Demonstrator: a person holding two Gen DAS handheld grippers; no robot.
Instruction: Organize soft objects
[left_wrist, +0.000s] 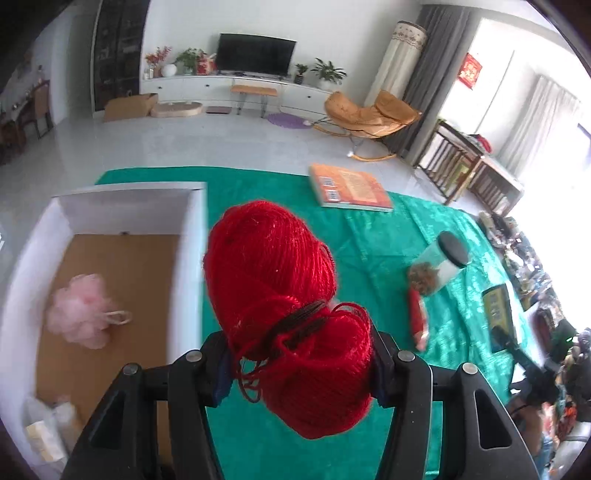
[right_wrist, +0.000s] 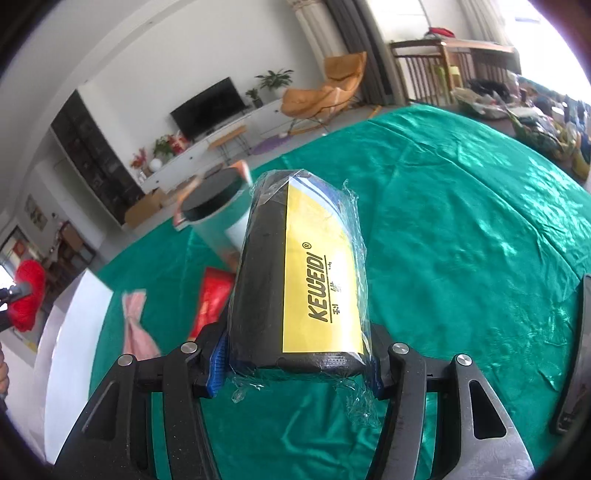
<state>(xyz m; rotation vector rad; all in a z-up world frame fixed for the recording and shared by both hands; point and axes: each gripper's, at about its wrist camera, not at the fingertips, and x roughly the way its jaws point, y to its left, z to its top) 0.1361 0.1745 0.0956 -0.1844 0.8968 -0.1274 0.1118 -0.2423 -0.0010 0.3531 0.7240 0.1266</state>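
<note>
Left tongs: our left gripper (left_wrist: 301, 363) is clamped on the red yarn ball (left_wrist: 280, 295), held in the air above the green cloth (left_wrist: 369, 236), just beside the box's right wall.
Right tongs: our right gripper (right_wrist: 297, 365) grips the black roll (right_wrist: 295, 273), plastic-wrapped with a yellow label, lifted over the cloth.
Box: we see the white box (left_wrist: 192, 258) at the cloth's left side; a pink bath pouf (left_wrist: 81, 310) lies on its brown floor.
On the cloth: a clear jar (left_wrist: 439, 264) with a black lid, a red packet (left_wrist: 419, 319) beside it, a pink bow (right_wrist: 136, 321) near the box, an orange book (left_wrist: 351, 188) at the far edge.
</note>
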